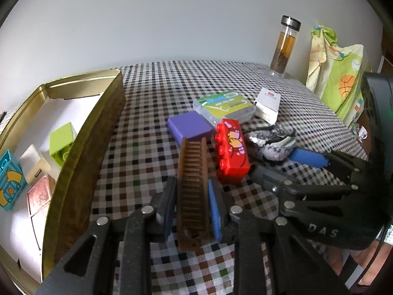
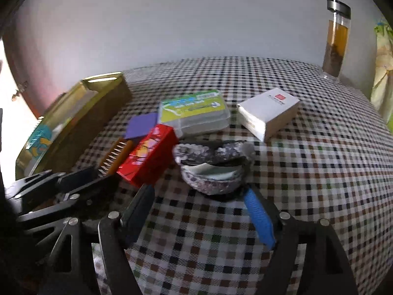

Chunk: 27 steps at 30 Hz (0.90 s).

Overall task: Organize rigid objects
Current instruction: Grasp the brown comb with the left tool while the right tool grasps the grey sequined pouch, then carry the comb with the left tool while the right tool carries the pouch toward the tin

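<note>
The checked tabletop [image 1: 152, 113] fills the view, and along its left edge sits the gold tin [image 1: 81, 142], already holding a green block [image 1: 61, 145], a teal block [image 1: 9, 179] and a pink card box [image 1: 40, 196]. Right of the tin, near the middle, the loose pile waits: clear case [image 1: 223, 107], white box [image 2: 270, 111], purple block [image 1: 189, 126], red brick [image 1: 231, 151] and a speckled clamshell piece [image 2: 211, 169].

Left tool [image 1: 192, 196] is clenched on the brown comb [image 1: 194, 186], pads pinching its near end while the teeth point away toward the purple block. So the step in hand looks like the comb's pickup, with the carry to the tin next: that calls for a lift clear of the red brick just beside it, then a swing left over the tin's tall wall.

Right tool [image 2: 199, 211] hangs spread wide, gripping nothing, its fingers reaching either side of the near edge of the clamshell piece; probably the next grab.
</note>
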Motion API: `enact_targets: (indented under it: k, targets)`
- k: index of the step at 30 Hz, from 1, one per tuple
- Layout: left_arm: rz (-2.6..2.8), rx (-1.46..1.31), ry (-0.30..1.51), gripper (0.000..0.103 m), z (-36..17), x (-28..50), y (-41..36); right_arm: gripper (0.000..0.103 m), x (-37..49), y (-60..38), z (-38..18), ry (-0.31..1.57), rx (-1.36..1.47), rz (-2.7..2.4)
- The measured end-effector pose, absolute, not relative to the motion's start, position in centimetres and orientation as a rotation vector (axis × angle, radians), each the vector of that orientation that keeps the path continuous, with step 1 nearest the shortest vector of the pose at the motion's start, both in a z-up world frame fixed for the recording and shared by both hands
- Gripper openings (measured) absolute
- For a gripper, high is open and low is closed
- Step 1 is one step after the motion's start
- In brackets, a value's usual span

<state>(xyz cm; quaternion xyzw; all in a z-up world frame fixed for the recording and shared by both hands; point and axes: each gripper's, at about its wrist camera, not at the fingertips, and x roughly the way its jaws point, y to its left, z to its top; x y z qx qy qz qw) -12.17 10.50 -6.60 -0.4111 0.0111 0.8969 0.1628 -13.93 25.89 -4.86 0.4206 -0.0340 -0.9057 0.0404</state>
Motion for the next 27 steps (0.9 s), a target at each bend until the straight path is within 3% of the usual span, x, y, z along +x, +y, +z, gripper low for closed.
enact_targets:
  k: [11,13,18,27]
  targets:
    - [2.562,-1.172,0.005,0.023,-6.6,-12.2,10.1,0.076,-15.2,26.5,-4.7,-0.139,1.271,-2.810]
    - [2.561,-1.169,-0.001,0.023,-6.6,-12.2,10.0,0.062,-15.0,26.5,-4.6,-0.146,1.249,-2.812]
    - [2.569,-1.145,-0.018,0.023,-6.4,-12.0,9.8,0.052,-13.9,26.8,-4.0,-0.199,1.166,-2.815]
    - [2.581,-1.103,-0.009,0.023,-6.0,-11.6,9.9,0.050,-12.8,26.1,-3.5,-0.170,1.093,-2.830]
